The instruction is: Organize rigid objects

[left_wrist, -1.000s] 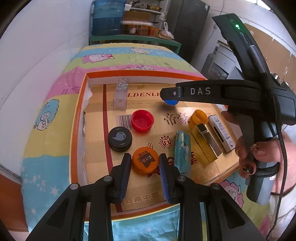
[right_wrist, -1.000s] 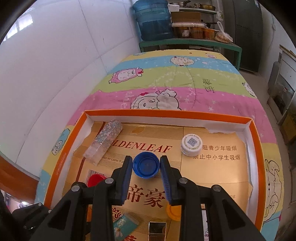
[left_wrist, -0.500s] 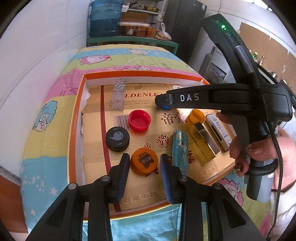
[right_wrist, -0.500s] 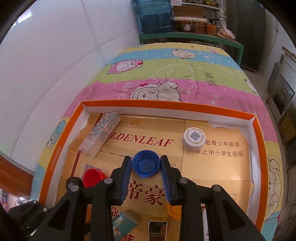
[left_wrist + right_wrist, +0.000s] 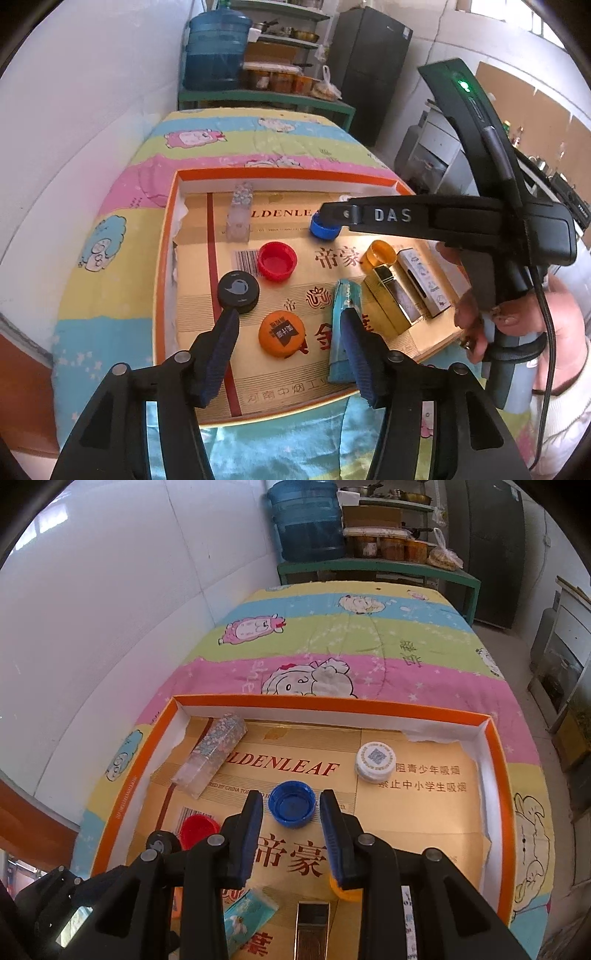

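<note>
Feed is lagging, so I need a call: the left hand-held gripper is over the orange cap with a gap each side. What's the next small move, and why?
Probably lift the left hand-held gripper straight up. Its jaws are opening, and the orange cap lies flat on the tray between them with a gap at each pad, so it looks released. Rising clear avoids nudging the black cap or teal box beside it.

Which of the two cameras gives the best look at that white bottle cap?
The right wrist view: the white bottle cap lies in plain sight near the tray's far right corner, its printed top facing up. The left wrist view does not show it; the right gripper blocks that spot.
</note>
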`<state>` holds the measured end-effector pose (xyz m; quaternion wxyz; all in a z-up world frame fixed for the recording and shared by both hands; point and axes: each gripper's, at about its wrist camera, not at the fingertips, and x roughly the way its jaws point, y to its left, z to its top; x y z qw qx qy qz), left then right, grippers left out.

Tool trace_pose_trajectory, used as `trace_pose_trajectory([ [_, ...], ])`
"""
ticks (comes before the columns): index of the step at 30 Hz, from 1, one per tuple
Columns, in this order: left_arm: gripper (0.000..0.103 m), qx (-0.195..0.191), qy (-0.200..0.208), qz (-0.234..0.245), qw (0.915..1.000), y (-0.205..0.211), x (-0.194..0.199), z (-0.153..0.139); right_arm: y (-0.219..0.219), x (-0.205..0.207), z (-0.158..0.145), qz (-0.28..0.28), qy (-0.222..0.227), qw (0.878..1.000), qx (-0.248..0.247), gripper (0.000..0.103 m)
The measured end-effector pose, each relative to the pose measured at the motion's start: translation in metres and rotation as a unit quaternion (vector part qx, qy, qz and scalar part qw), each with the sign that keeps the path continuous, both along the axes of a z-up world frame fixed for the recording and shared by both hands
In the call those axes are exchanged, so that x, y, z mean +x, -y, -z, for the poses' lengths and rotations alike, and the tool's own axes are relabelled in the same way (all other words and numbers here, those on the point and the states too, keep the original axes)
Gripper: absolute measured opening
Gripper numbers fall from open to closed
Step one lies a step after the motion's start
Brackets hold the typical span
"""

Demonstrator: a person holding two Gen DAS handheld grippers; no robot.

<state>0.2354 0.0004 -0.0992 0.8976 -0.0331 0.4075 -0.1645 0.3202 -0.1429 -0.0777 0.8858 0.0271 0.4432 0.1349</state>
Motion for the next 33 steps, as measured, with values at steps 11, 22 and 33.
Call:
trace_pose_trajectory([
  [11,0.059,-0.009,0.016,-0.006,0.9998,-0.003,-0.016,-0.015,0.012,-0.026,-0.015,0.012,0.017,1.0,0.006,0.032],
  [22,0.06,-0.008,0.032,-0.01,0.9994,-0.005,-0.039,-0.03,0.024,-0.073,-0.034,0.025,0.041,0.999,0.011,0.032],
  [33,0.07,-0.004,0.048,-0.014,0.9988,-0.003,-0.063,-0.04,0.037,-0.133,-0.049,0.057,0.071,0.996,0.015,0.032],
])
